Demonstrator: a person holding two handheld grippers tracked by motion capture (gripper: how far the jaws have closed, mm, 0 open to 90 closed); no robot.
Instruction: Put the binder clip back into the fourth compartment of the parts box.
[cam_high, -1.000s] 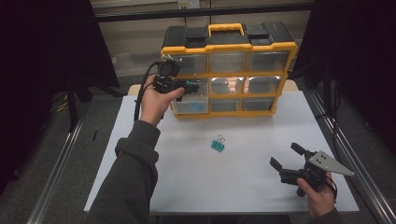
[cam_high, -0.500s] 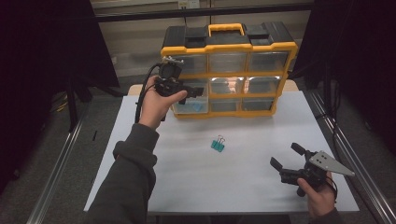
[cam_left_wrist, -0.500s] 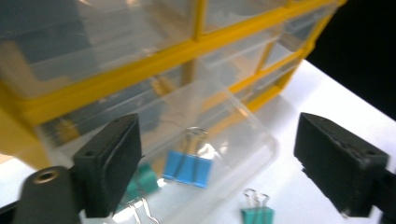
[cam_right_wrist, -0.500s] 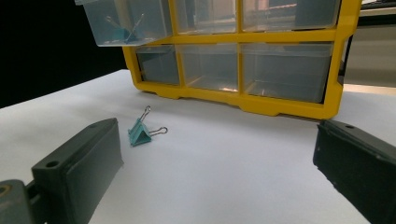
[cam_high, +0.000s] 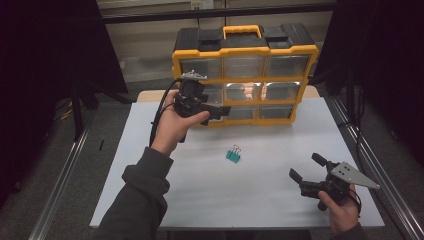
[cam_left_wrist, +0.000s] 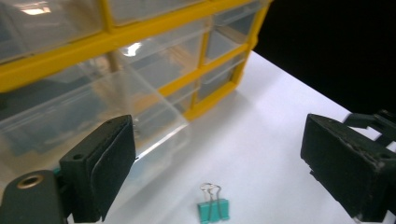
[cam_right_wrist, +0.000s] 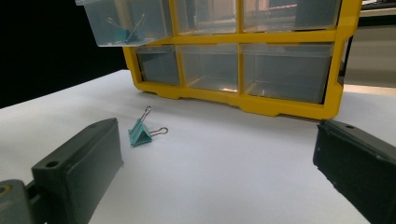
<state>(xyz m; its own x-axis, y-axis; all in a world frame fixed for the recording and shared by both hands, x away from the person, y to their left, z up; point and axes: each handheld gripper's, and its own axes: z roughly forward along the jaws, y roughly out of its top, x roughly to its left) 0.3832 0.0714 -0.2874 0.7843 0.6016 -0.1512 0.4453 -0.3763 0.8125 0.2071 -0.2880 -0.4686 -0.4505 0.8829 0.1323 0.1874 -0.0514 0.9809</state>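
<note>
Left gripper (cam_high: 220, 111) jaws apart at the organizer's (cam_high: 245, 75) drawers. Right gripper (cam_high: 307, 175) agape over table (cam_high: 280, 200). Teal binder clip (cam_high: 233, 155) lies between.

A white desk (cam_high: 260, 185) carries a yellow and black drawer organizer (cam_high: 245, 75), which stands upright along the far edge with its clear drawers facing the person; one drawer (cam_right_wrist: 123, 21) in its left column is pulled out, and a teal clip lies inside it. A teal binder clip (cam_high: 233, 154) lies on the bare desk near the middle, well apart from the organizer, its wire handles pointing toward the cabinet.
</note>
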